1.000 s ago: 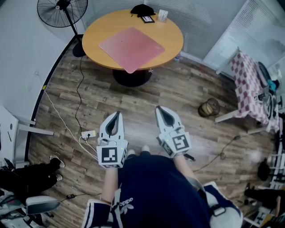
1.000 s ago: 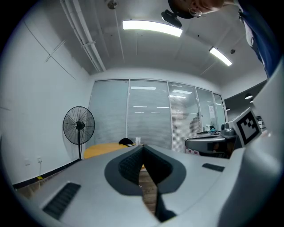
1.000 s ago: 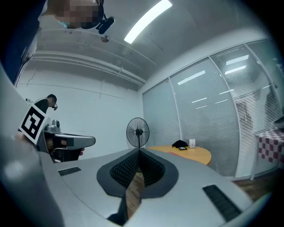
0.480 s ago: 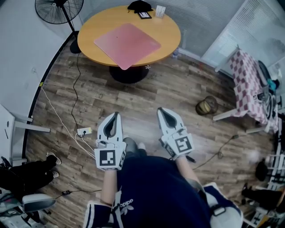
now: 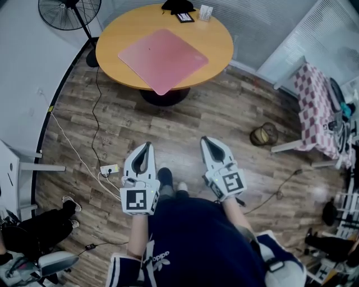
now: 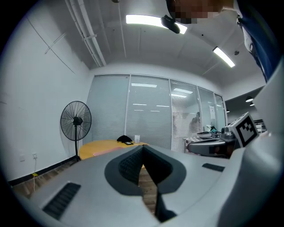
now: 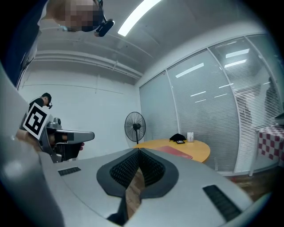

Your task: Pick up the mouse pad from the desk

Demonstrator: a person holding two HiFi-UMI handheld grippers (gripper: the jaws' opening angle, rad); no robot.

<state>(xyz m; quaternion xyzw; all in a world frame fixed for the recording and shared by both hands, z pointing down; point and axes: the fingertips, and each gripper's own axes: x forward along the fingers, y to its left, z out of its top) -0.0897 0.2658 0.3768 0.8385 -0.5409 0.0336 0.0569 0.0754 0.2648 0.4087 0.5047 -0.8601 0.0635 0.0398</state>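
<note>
The pink mouse pad (image 5: 162, 58) is lying flat on the round wooden bench (image 5: 220, 47), turned like a diamond and filling most of the middle. Its nearest corner is reaching the bench's near edge and seems to be jutting just past it. In the left gripper view the mouse pad (image 6: 107, 150) is showing as a thin pink strip on the yellow top. In the right gripper view it (image 7: 176, 151) is showing redder, towards the near edge.

At the bench's far edge a black bundle (image 5: 178, 6) is sitting. A small dark flat device (image 5: 185, 17) is lying just beside it, and a small white holder (image 5: 206, 12) is standing next to that. A black pedestal fan (image 5: 65, 12) is standing on the floor off the bench's far left side.

The person is standing well back from the bench on the plank floor, holding both tools out over it at waist level. The left hand-held gripper (image 5: 147, 144) is pointing towards the bench with its jaws pressed together and nothing between them. The right hand-held gripper (image 5: 204, 140) is doing the same, with its ribbed pads (image 7: 126, 167) meeting at the tips and gripping nothing. Both are hanging well apart from the mouse pad.

A white power strip (image 5: 109, 168) is lying on the floor left of the left hand-held gripper, with a cable trailing away from it. A round basket (image 5: 263, 135) is sitting on the floor to the right.
</note>
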